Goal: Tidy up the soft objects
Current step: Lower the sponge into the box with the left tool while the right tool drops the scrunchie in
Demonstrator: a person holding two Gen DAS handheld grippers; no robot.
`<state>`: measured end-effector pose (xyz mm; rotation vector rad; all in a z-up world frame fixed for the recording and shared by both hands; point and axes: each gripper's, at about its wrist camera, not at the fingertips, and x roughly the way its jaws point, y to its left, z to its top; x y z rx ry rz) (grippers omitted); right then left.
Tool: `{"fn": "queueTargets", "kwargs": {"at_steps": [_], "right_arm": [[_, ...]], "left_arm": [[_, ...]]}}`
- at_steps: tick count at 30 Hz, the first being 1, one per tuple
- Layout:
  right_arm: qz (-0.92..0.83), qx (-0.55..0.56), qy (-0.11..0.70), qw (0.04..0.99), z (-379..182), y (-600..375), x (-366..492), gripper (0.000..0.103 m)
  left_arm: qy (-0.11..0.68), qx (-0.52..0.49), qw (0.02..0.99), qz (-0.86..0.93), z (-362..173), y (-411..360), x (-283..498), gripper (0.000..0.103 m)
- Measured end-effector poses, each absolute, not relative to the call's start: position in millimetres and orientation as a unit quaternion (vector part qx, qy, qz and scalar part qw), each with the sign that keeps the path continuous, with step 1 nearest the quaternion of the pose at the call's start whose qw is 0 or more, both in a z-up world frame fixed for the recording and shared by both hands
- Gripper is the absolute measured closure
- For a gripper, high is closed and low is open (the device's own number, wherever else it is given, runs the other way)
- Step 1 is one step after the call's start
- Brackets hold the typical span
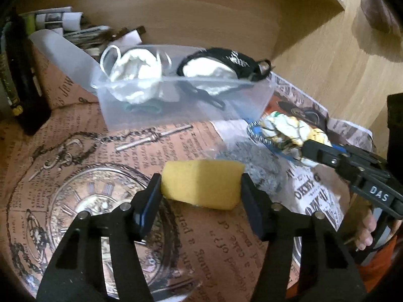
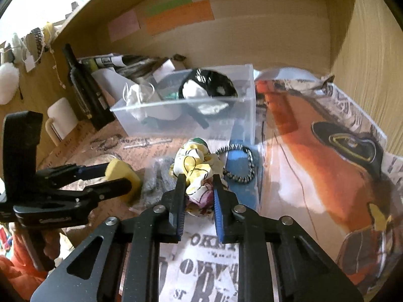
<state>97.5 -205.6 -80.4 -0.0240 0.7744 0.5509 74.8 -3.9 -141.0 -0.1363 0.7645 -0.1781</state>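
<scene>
Left wrist view: the left gripper [image 1: 201, 188] reaches level over the printed paper [image 1: 105, 151], fingers clamped on a yellow sponge [image 1: 201, 183] short of the clear bin [image 1: 181, 100]. Right wrist view: the right gripper [image 2: 199, 188] angles down, fingers pinching a crumpled patterned cloth [image 2: 196, 166] beside a blue strap [image 2: 239, 166].

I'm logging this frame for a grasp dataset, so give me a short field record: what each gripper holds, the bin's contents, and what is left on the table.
left gripper: shut on yellow sponge, held above the table
right gripper: shut on patterned cloth
clear plastic bin: holds white cloth, black and white cloth, something green underneath
left on table: grey scrubby pad, blue strip, beaded loop
surface: printed paper covering
</scene>
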Motion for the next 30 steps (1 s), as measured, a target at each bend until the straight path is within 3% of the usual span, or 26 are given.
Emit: {"fn": "queueTargets", "kwargs": {"at_steps": [19,30], "right_arm": [[0.305,-0.014,0.267,0.914,-24.3,-182.9,113.1,0.086],[0.31,-0.031,0.221,0.924,-3.0,-164.4,150.1,0.086]], "left_arm": [[0.259,-0.061,0.964,-0.028,-61.7,38.9,85.9,0.044],[0.251,-0.052,0.966,-0.014,-39.4,56.3,131.1,0.044]]}}
